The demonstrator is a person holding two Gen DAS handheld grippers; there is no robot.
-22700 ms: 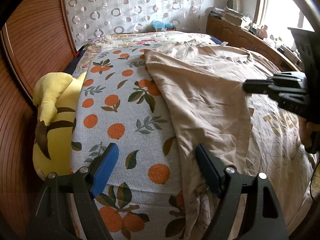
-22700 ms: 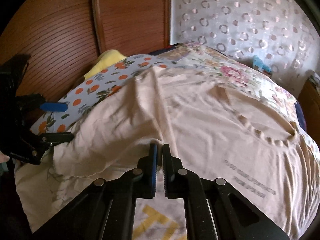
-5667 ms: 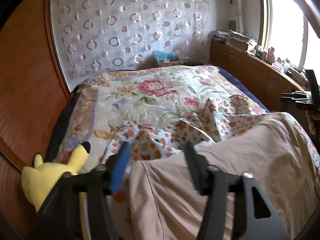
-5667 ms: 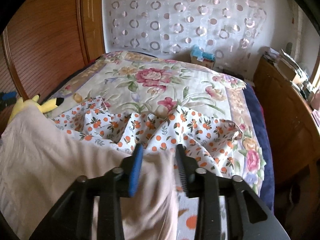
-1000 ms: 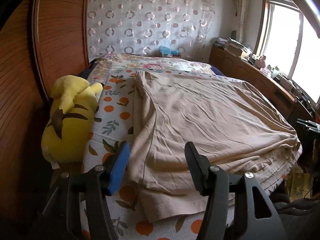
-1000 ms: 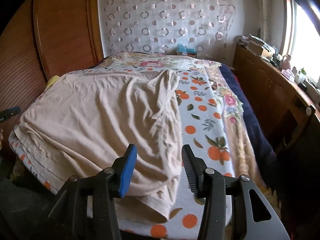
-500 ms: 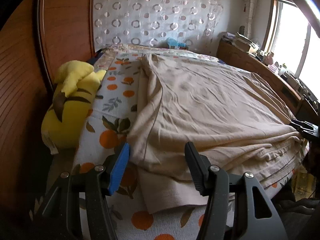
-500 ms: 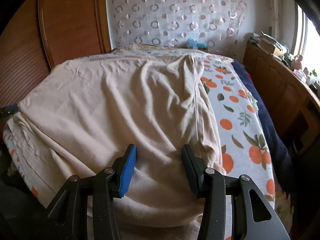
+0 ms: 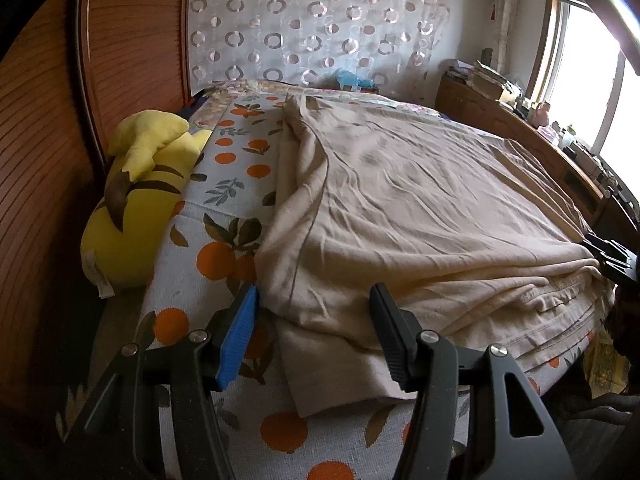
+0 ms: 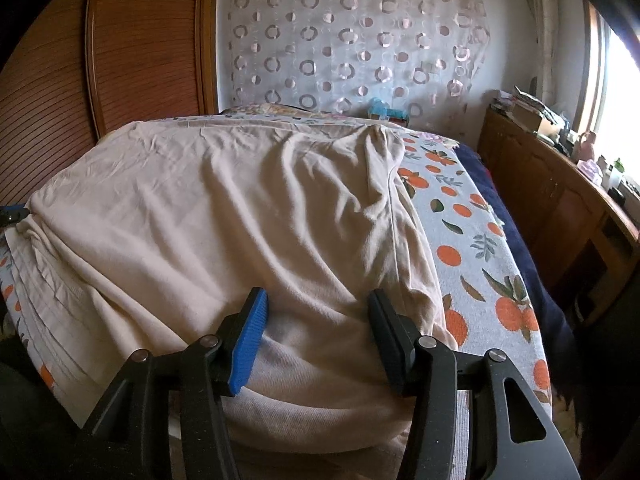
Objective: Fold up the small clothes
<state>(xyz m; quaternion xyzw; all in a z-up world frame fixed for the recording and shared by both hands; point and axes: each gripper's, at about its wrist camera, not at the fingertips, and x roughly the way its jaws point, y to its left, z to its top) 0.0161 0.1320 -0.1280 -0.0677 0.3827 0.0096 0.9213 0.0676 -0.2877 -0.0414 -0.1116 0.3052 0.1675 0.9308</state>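
Note:
A beige garment (image 9: 420, 216) lies folded over on the bed, its layered near edge hanging at the bed's foot. It also fills the right wrist view (image 10: 240, 220). My left gripper (image 9: 314, 336) is open and empty, its jaws either side of the garment's near left corner. My right gripper (image 10: 316, 336) is open and empty, low over the garment's near right part. The right gripper's tip shows at the far right of the left wrist view (image 9: 608, 254). Under the garment lies an orange-print sheet (image 9: 224, 248), also in the right wrist view (image 10: 472, 240).
A yellow plush toy (image 9: 136, 200) lies at the bed's left edge against the wooden wall (image 9: 48, 128). A wooden cabinet (image 10: 560, 208) with clutter runs along the right under the window. A circle-patterned curtain (image 10: 352, 48) hangs behind the bed.
Both grippers have moved forward and lower toward the garment's near edge. Both remain open. The garment lies as before.

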